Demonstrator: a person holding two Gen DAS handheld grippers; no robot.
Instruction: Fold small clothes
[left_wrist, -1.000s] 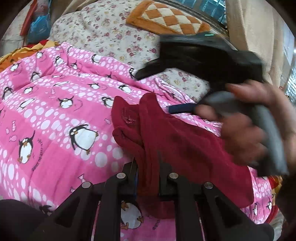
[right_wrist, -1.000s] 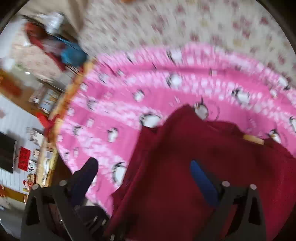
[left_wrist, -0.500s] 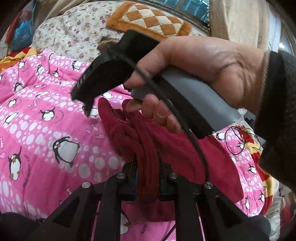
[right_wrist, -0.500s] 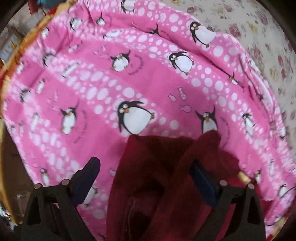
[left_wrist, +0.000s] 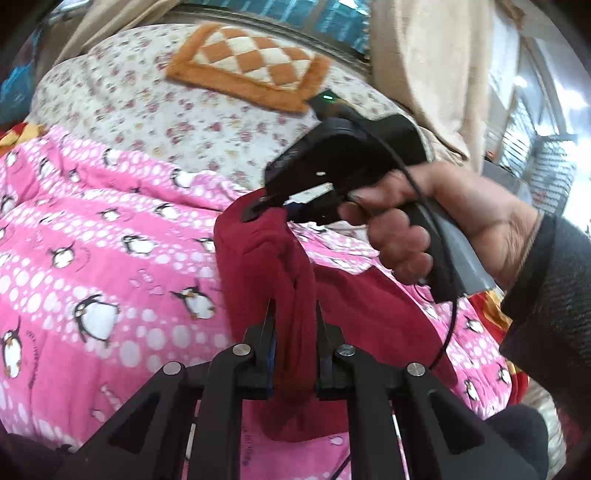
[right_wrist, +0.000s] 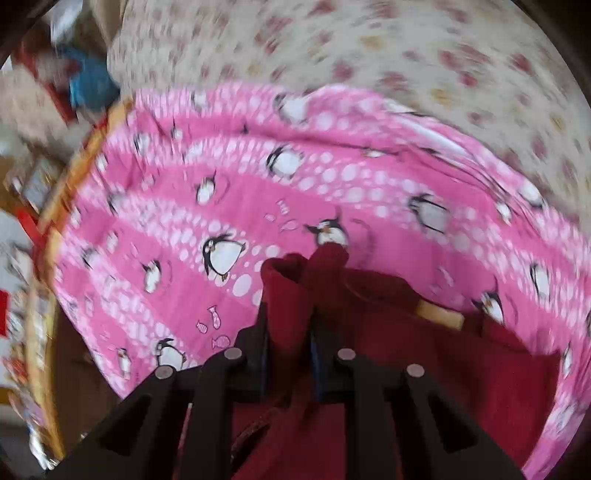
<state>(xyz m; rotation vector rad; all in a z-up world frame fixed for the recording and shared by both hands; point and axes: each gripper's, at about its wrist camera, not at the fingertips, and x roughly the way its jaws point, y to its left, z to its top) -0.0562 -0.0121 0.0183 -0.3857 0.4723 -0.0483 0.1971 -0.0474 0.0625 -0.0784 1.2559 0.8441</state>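
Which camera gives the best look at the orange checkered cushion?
The left wrist view: the orange checkered cushion lies sharp and whole on the floral bedding. The right wrist view does not show it, only blurred floral bedding and pink penguin quilt.

The left wrist camera sat just behind its own fingers (left_wrist: 271, 332) and looked forward and slightly downward across the bed, close to the red garment (left_wrist: 273, 266). Beyond the garment it took in the pink penguin blanket (left_wrist: 92, 236), the floral sheet (left_wrist: 155, 99) and the checked cushion (left_wrist: 247, 66); right of the garment it caught the right hand (left_wrist: 436, 221). The right wrist camera, blurred, looked more steeply down over its own fingers (right_wrist: 258, 332), very near the garment (right_wrist: 288, 306). Both views shared the garment, the blanket (right_wrist: 258, 192) around it and the floral sheet (right_wrist: 369, 48) beyond.
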